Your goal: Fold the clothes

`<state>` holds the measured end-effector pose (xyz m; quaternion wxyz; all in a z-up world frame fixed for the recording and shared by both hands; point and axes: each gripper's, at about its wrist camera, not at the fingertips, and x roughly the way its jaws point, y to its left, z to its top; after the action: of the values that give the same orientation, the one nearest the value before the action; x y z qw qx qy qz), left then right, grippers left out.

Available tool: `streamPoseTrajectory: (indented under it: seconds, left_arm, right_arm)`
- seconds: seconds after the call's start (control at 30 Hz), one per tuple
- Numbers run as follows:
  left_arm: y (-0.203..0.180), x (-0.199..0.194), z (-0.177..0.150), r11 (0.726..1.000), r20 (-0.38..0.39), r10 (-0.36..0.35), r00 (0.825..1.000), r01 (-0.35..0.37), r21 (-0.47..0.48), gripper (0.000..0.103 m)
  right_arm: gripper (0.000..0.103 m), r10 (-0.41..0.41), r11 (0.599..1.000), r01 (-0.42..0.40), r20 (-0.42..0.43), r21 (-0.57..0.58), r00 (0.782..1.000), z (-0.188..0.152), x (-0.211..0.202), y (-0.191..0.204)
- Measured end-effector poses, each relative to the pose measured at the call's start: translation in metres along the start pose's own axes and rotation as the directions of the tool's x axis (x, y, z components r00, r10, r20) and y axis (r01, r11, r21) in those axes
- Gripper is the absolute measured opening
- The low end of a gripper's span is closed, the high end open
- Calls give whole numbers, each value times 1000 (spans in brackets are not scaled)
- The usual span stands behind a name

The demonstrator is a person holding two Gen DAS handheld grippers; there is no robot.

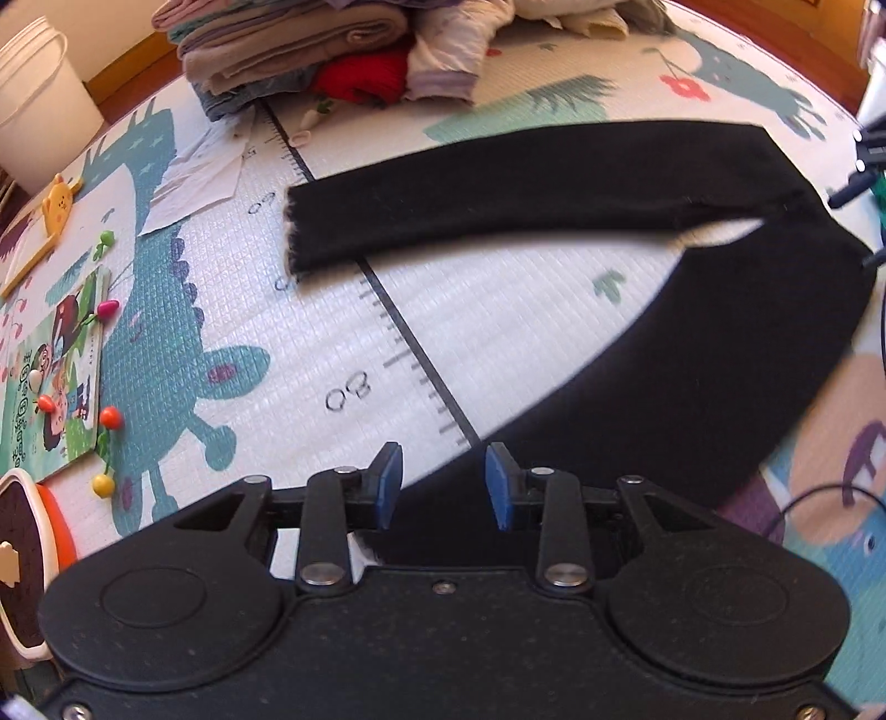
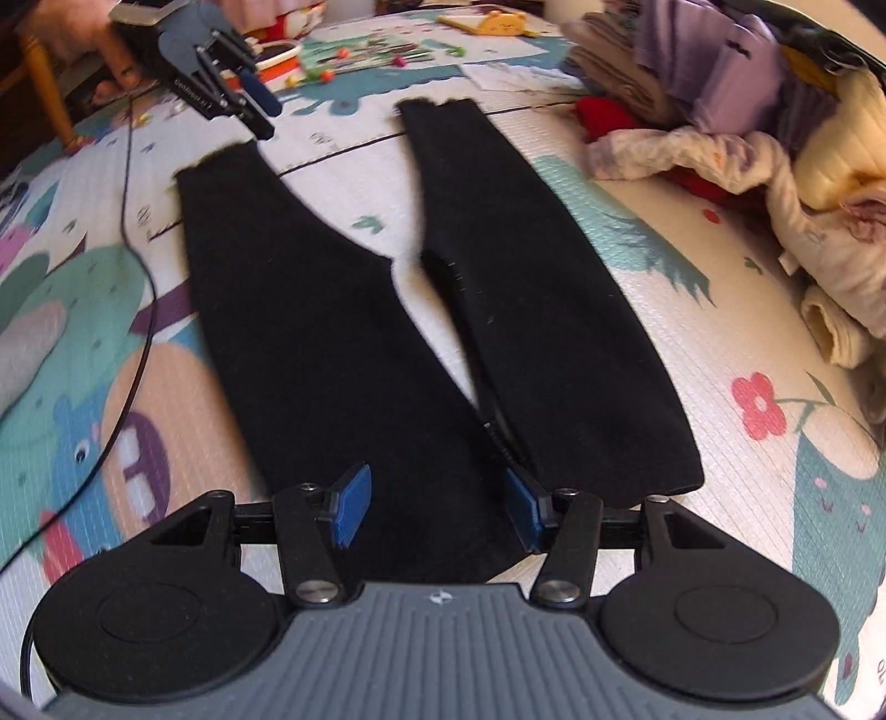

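Spread flat on a patterned foam play mat with dinosaur prints and a printed ruler line: a pair of black fleece trousers, legs splayed apart in a V, the mat showing between them. In the right wrist view, waist end nearest the camera, both cuffs pointing away. Right gripper with blue pads low over the waist end, jaws wide apart, nothing clamped; dark cloth lying between and beneath the fingers, actual contact impossible to judge. In the left wrist view, left gripper with blue pads likewise spread open at the cuff end of the nearer leg, black fabric passing under and between the fingers, no grip on it. Seen from the right camera, that same left gripper poised just at the far cuff of the left-hand leg, held by a bare hand. Beyond the trousers, a heap of folded and loose clothes in grey, red, lilac and cream at the mat's far edge. Off to one side, a white plastic bucket, a colourful picture board with round-headed pins, and a thin black cable trailing across the mat.
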<state>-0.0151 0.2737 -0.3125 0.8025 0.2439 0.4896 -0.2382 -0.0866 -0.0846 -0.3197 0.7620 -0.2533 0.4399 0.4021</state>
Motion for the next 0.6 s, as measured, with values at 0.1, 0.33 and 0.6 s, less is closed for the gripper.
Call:
streamPoseTrajectory:
  seconds: [0.1, 0.33, 0.6]
  left_arm:
    - [-18, -9, -20, 993, 13, 6, 1000, -7, 119, 32]
    - [-35, -16, -69, 939, 4, 65, 998, -62, 338, 33]
    - [-42, -10, -106, 842, 19, 133, 991, -123, 526, 33]
  right_arm:
    - [54, 2, 992, -5, -20, -124, 1000, -8, -1, 23]
    - [52, -54, 941, 25, -78, -338, 995, -20, 2, 57]
    - [43, -125, 903, 69, -107, -425, 986, -28, 11, 68]
